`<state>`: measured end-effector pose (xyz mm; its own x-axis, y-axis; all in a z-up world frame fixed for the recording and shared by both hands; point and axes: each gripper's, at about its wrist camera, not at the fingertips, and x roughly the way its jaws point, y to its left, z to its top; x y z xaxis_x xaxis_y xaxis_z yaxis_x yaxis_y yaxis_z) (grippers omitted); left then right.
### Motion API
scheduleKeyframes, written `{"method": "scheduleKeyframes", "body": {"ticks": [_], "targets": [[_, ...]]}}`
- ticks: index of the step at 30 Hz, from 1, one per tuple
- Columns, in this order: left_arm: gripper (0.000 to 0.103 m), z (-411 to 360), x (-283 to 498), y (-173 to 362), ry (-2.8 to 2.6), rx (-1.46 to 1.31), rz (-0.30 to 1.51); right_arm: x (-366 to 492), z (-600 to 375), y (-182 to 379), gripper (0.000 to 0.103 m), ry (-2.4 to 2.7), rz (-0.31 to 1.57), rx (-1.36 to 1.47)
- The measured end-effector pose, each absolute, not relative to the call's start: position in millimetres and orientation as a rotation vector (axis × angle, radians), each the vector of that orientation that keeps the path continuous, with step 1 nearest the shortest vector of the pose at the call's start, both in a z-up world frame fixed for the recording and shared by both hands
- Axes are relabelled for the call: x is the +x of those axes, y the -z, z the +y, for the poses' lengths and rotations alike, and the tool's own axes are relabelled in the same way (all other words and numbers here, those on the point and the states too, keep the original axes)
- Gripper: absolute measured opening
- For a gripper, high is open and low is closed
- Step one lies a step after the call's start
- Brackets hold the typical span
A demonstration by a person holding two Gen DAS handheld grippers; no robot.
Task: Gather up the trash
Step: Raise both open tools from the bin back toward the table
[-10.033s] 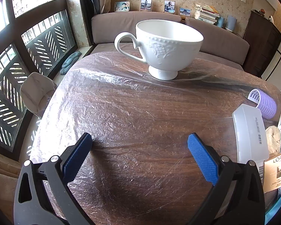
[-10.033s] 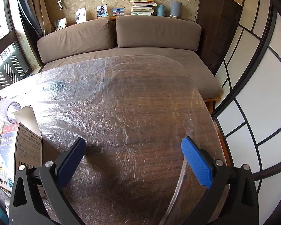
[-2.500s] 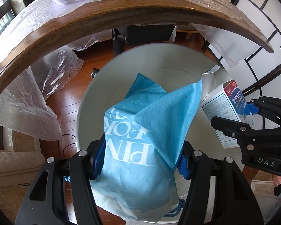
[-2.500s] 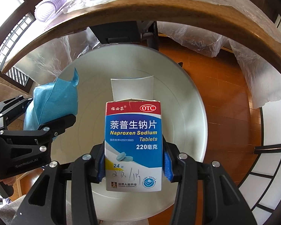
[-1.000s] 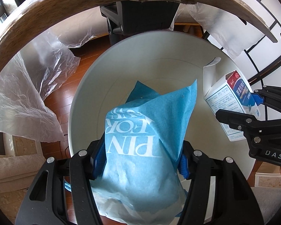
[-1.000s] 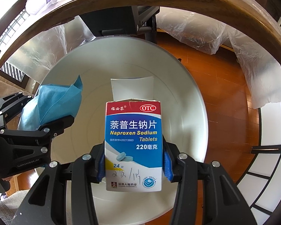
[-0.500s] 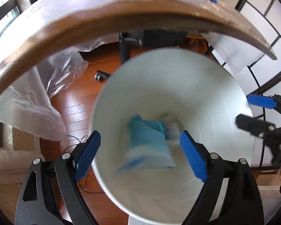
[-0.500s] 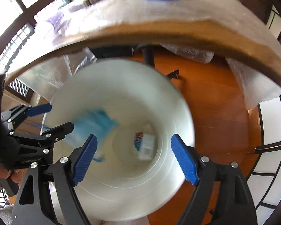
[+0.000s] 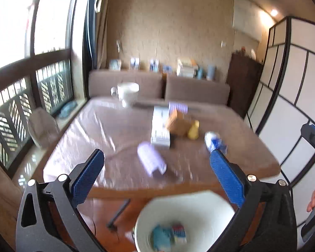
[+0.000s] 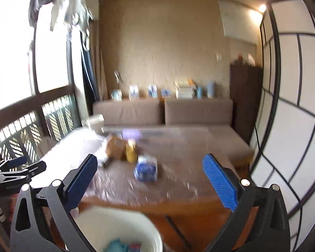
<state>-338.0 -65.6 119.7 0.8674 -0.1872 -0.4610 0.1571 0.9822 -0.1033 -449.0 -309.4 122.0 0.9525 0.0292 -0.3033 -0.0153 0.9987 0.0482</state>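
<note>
Both views are motion-blurred. A white bin (image 9: 199, 201) stands on the floor below the table's near edge; inside lie the blue wrapper (image 9: 160, 238) and the tablet box (image 9: 179, 233). The bin also shows in the right wrist view (image 10: 119, 220). My left gripper (image 9: 157, 174) is open and empty, raised above the bin. My right gripper (image 10: 151, 184) is open and empty too. On the table lie a blue-white packet (image 10: 146, 169), a purple roller (image 9: 151, 160), a white box (image 9: 160, 126) and a brown and yellow heap (image 9: 182, 126).
The wooden table (image 9: 119, 130) is covered with clear plastic film. A white cup (image 9: 127, 93) stands at its far left. A brown sofa (image 10: 199, 111) is behind it, a window with railing at the left, paper screens at the right.
Both grippers have let go of the blue wrapper and the tablet box, which now lie in the bin. Both have since swung up from the bin to face the table.
</note>
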Motion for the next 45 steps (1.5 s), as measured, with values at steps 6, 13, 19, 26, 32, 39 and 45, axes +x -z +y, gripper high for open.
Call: {"method": "scheduleKeyframes", "body": {"ticks": [6,13,19,26,32,39,45], "targets": [[0.102,-87.1,-335.9,-129.7,0.248,0.018,0.511,-440.3,-308.7,-128.4,0.099,0.031,0.355,-0.038],[0.101,-91.8,-342.9,-118.6,0.228,-0.036,0.631,-446.3,-310.8,-115.4,0.099,-0.023,0.436,-0.014],[0.101,-87.6,-342.4,-104.4,0.142,-0.062,0.724,-442.4,-322.8,-104.2,0.099,-0.042,0.518,0.065],[0.101,-85.3,-345.4,-88.6,0.105,-0.096,0.806,-442.9,-333.7,-91.0,0.099,-0.062,0.575,0.118],[0.101,-97.4,-345.3,-78.8,0.097,-0.073,0.841,-435.5,-337.2,-83.5,0.099,-0.053,0.603,0.118],[0.101,-108.7,-344.9,-75.7,0.093,-0.058,0.839,-422.4,-333.0,-71.7,0.099,-0.077,0.634,0.152],[0.101,-102.3,-338.1,-69.7,0.076,-0.055,0.857,-405.4,-321.6,-60.4,0.099,-0.086,0.672,0.146]]}}
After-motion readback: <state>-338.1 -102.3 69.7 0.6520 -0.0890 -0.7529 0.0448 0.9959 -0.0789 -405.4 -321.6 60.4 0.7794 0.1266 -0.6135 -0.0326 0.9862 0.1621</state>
